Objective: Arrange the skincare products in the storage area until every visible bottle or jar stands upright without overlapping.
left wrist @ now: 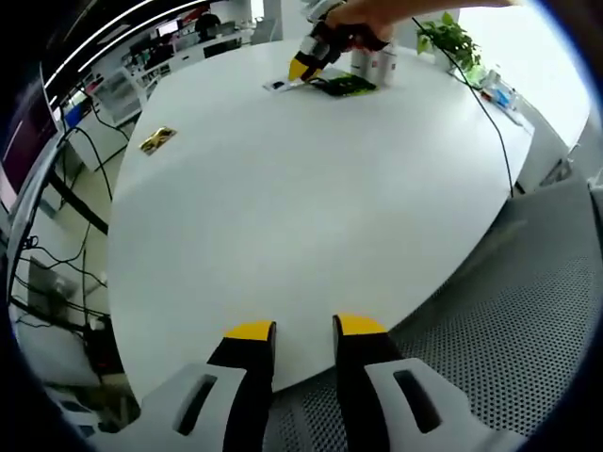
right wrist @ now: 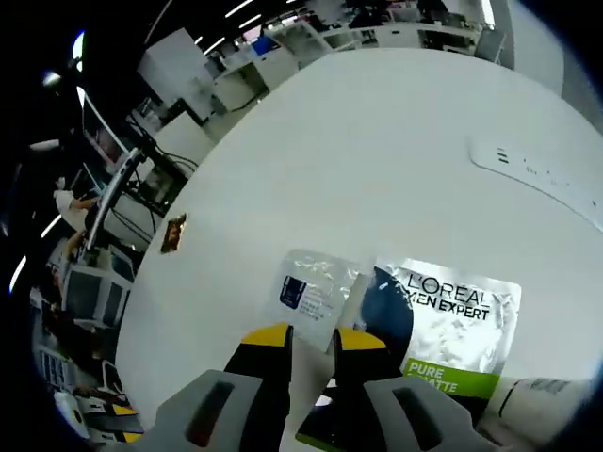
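- White rounded worktop (left wrist: 311,217) across both views, mostly bare; open office behind with desks, shelving and ceiling light strips; dark cables hanging off the far-left edge in the left gripper view; grey mesh chair fabric (left wrist: 509,348) below the near edge
- Small gold-and-dark packet (left wrist: 157,139) lying alone toward the left rim, well apart from the rest; same packet (right wrist: 173,233) in the right gripper view
- Green potted plant (left wrist: 452,40) at the far right edge, cable trailing from it across the worktop
- White power strip (right wrist: 542,179) lying flat at the right of the right gripper view
- Left gripper (left wrist: 303,330) low over the near worktop edge, jaws a narrow gap apart, holding nothing, touching nothing
- Right gripper (left wrist: 306,64) far across the worktop with a hand on it, beside two small upright bottles (left wrist: 375,64) and a green sachet (left wrist: 344,87)
- Right gripper (right wrist: 311,337) jaws narrowly apart above a small clear sample sachet (right wrist: 316,287); contact impossible to tell
- L'Oreal Men Expert sachet (right wrist: 443,325) flat just right of it, edges touching or overlapping; white cylindrical item (right wrist: 542,400) lying at lower right
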The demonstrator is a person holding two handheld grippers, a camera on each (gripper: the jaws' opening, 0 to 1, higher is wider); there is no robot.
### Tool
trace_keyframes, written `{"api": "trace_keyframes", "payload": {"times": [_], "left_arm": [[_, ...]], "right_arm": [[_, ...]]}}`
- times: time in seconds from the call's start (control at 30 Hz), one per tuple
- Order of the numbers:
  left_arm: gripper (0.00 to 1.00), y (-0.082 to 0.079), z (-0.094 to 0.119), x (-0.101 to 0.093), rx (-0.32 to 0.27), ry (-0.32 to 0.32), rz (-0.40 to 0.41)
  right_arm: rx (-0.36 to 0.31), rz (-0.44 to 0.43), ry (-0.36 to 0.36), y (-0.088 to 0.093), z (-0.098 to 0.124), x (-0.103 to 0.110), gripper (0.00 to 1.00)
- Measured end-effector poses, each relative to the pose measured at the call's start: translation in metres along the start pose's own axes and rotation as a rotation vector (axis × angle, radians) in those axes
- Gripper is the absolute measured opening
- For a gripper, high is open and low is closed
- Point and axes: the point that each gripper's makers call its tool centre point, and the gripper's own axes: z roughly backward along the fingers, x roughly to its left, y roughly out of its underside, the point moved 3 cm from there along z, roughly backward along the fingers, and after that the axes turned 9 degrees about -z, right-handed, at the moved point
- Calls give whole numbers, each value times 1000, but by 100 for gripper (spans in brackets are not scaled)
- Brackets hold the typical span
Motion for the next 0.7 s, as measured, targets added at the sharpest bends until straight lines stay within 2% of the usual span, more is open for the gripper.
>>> {"api": "trace_keyframes", "payload": {"times": [0.1, 0.23, 0.43, 0.53, 0.7], "left_arm": [[21, 0, 0, 0, 1, 2, 0], [20, 0, 0, 0, 1, 3, 3], [19, 1, -1, -1, 3, 6, 2], [19, 1, -1, -1, 3, 8, 4], [18, 2, -1, -2, 12, 11, 0]], "right_arm": [[18, 40, 10, 2, 0, 1, 14], [62, 233, 61, 3, -3, -1, 12], [103, 400, 116, 2, -5, -1, 12], [151, 603, 159, 3, -6, 1, 13], [183, 713, 183, 3, -5, 2, 14]]}}
